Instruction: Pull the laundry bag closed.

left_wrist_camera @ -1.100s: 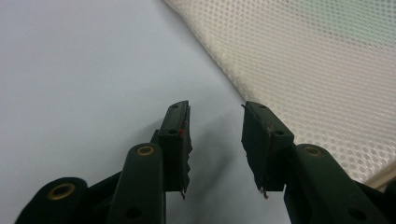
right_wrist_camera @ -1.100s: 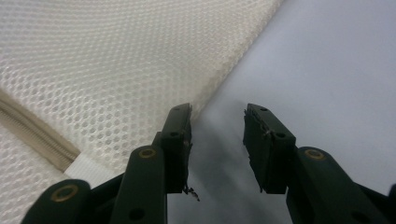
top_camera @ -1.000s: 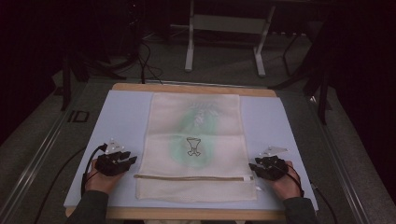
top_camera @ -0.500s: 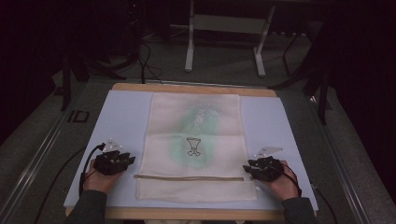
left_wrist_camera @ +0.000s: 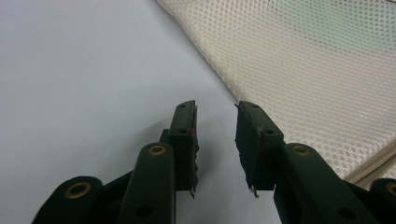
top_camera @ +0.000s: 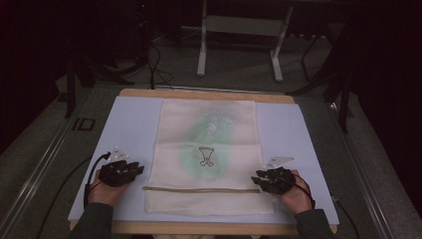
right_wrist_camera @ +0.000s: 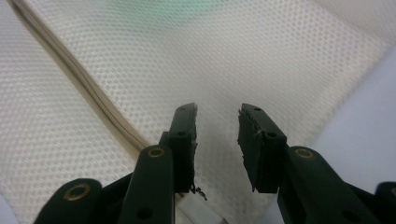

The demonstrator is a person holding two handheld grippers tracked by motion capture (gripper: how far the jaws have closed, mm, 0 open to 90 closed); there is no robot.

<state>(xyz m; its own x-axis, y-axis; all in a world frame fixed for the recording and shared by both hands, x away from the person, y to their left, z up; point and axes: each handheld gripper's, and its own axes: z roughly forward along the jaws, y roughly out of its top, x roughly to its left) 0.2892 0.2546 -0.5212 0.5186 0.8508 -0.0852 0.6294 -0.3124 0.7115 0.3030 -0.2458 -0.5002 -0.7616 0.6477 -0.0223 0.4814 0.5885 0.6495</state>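
The mesh laundry bag (top_camera: 206,159) lies flat mid-table. Left gripper (top_camera: 137,170) sits just off the bag's left edge, right gripper (top_camera: 258,177) over its right edge; both have been closing, jaws apart, nothing between.

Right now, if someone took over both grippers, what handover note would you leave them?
Left gripper: jaws apart, just been closing, nothing between them, over the blue mat beside the mesh bag.
Right gripper: jaws apart, just been closing, over the bag's right edge near the zipper, mesh not pinched.
Bag lies flat, centred on the mat.
Done: grippers brought to the sides.
Left: probably grip both edges and handle the bag.
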